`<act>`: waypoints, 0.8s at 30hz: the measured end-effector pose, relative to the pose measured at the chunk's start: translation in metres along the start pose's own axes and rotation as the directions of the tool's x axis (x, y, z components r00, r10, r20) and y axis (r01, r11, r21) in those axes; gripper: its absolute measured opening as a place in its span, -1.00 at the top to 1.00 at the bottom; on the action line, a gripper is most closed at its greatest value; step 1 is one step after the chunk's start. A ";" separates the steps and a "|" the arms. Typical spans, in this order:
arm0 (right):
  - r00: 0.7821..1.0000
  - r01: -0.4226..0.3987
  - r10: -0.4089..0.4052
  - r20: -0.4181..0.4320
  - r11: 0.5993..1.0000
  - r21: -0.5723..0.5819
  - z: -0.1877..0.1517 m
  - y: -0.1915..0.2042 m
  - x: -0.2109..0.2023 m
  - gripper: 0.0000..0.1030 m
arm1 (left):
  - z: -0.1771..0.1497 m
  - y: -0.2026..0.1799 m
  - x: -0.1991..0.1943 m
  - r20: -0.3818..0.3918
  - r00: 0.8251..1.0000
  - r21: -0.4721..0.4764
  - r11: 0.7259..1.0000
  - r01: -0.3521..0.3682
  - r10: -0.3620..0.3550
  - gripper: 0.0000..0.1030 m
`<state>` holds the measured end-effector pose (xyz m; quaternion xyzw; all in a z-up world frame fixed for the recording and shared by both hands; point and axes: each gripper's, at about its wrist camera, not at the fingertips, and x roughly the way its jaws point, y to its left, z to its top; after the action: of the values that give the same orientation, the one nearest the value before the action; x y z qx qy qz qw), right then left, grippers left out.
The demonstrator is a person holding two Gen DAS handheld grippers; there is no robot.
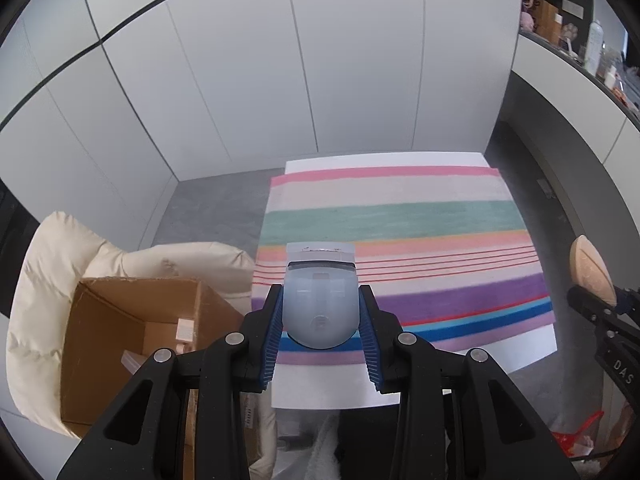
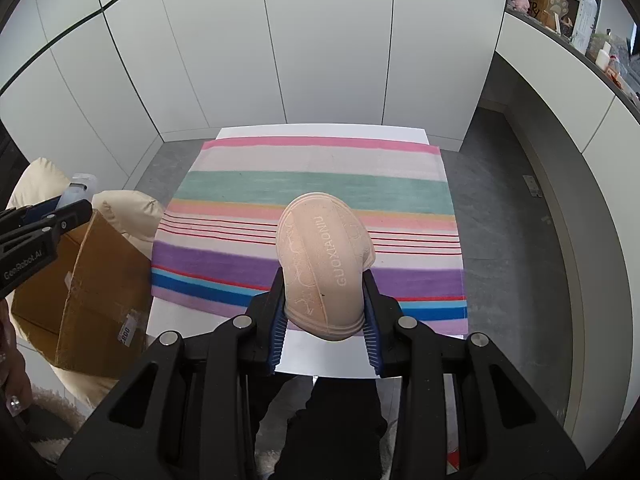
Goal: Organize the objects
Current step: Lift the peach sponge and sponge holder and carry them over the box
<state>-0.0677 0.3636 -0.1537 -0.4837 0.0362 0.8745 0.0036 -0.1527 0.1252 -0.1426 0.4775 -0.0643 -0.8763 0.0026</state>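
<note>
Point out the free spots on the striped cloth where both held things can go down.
The whole striped cloth lies bare, from pink far edge to blue near edge. White table strip nearest is free too. Crowded only left: cardboard box on the cushion.

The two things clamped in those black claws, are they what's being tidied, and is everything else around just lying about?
In the job:
- left gripper, shut on a frosted pale-blue plastic container
- right gripper, shut on a peach rubber-soled slipper
- striped multicoloured cloth on the white table, likely the sorting surface

Lying about:
- open brown cardboard box
- cream padded cushion
- shelf clutter
</note>
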 end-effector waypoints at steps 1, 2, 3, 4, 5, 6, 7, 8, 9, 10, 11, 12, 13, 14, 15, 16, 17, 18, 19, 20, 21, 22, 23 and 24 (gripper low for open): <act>1.000 -0.001 0.001 -0.002 1.000 -0.001 0.001 0.003 0.001 0.34 | 0.000 0.005 0.002 -0.006 1.000 -0.009 1.000 -0.001 0.001 0.29; 1.000 -0.001 0.001 -0.002 1.000 -0.005 0.002 0.007 0.001 0.34 | 0.000 0.012 0.004 -0.011 1.000 -0.021 1.000 -0.002 0.001 0.29; 1.000 -0.003 0.003 -0.004 1.000 -0.013 0.005 0.014 0.003 0.34 | -0.001 0.019 0.005 -0.014 1.000 -0.033 0.999 -0.007 0.007 0.29; 1.000 -0.006 0.006 -0.005 1.000 -0.021 0.008 0.021 0.005 0.34 | -0.002 0.028 0.005 -0.016 1.000 -0.046 0.999 -0.015 0.014 0.29; 1.000 -0.012 0.011 -0.005 0.999 -0.030 0.010 0.028 0.006 0.34 | -0.003 0.036 0.006 -0.015 1.000 -0.057 0.998 -0.023 0.022 0.29; 1.000 -0.019 0.019 -0.004 0.999 -0.041 0.012 0.037 0.008 0.34 | -0.004 0.045 0.006 -0.012 0.999 -0.071 0.997 -0.033 0.033 0.29; 1.000 -0.027 0.027 -0.004 0.998 -0.054 0.015 0.046 0.010 0.32 | -0.006 0.056 0.005 -0.011 0.999 -0.088 0.995 -0.045 0.044 0.29; 0.999 -0.040 0.040 -0.003 0.997 -0.073 0.017 0.059 0.012 0.32 | -0.009 0.067 0.005 -0.010 0.998 -0.107 0.993 -0.056 0.055 0.29; 0.999 -0.054 0.054 -0.003 0.995 -0.089 0.019 0.071 0.014 0.31 | -0.012 0.079 0.006 -0.012 0.998 -0.127 0.990 -0.066 0.065 0.29; 0.998 -0.063 0.063 -0.004 0.993 -0.099 0.020 0.080 0.016 0.31 | -0.015 0.091 0.007 -0.017 0.997 -0.148 0.986 -0.079 0.078 0.29; 0.997 -0.078 0.078 -0.011 0.989 -0.122 0.022 0.095 0.019 0.31 | -0.018 0.104 0.008 -0.024 0.996 -0.171 0.981 -0.090 0.087 0.29; 0.996 -0.091 0.089 -0.016 0.986 -0.141 0.022 0.108 0.021 0.31 | -0.022 0.117 0.009 -0.034 0.995 -0.196 0.976 -0.099 0.095 0.29; 0.994 -0.108 0.105 -0.023 0.980 -0.166 0.023 0.124 0.024 0.31 | -0.027 0.131 0.011 -0.046 0.994 -0.220 0.969 -0.111 0.103 0.29; 0.992 -0.122 0.119 -0.029 0.974 -0.190 0.024 0.139 0.026 0.31 | -0.032 0.143 0.012 -0.057 0.992 -0.239 0.963 -0.122 0.112 0.29; 0.991 -0.136 0.131 -0.034 0.968 -0.212 0.024 0.152 0.028 0.31 | -0.040 0.159 0.013 -0.071 0.990 -0.262 0.955 -0.139 0.125 0.29; 0.989 -0.151 0.146 -0.040 0.960 -0.235 0.023 0.167 0.029 0.31 | -0.046 0.169 0.014 -0.081 0.988 -0.277 0.949 -0.152 0.135 0.29; 0.985 -0.171 0.164 -0.047 0.950 -0.261 0.022 0.185 0.030 0.31 | -0.051 0.181 0.015 -0.094 0.985 -0.294 0.941 -0.168 0.146 0.29; 0.983 -0.184 0.177 -0.052 0.942 -0.279 0.021 0.198 0.031 0.31 | -0.059 0.197 0.017 -0.112 0.981 -0.318 0.929 -0.186 0.158 0.29; 0.980 -0.199 0.190 -0.059 0.933 -0.300 0.020 0.213 0.031 0.31 | -0.064 0.207 0.018 -0.123 0.979 -0.336 0.921 -0.196 0.163 0.29; 0.976 -0.216 0.205 -0.067 0.922 -0.322 0.019 0.231 0.032 0.31 | -0.070 0.219 0.018 -0.135 0.976 -0.355 0.912 -0.206 0.168 0.29; 0.974 -0.228 0.216 -0.074 0.913 -0.338 0.017 0.244 0.033 0.31 | -0.077 0.232 0.017 -0.146 0.973 -0.373 0.902 -0.219 0.176 0.29; 0.969 -0.246 0.231 -0.085 0.899 -0.361 0.015 0.262 0.034 0.31 | -0.083 0.245 0.017 -0.156 0.970 -0.387 0.892 -0.234 0.187 0.29; 0.966 -0.257 0.240 -0.092 0.891 -0.375 0.011 0.273 0.033 0.31 | -0.090 0.256 0.015 -0.165 0.966 -0.399 0.882 -0.251 0.200 0.29; 0.963 -0.269 0.249 -0.101 0.880 -0.392 0.008 0.287 0.033 0.31 | -0.096 0.264 0.013 -0.172 0.963 -0.408 0.875 -0.262 0.208 0.29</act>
<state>-0.1039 0.0773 -0.1601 -0.4857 -0.0799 0.8439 -0.2135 -0.0950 -0.1482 -0.1746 0.5068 0.0716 -0.8311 0.2175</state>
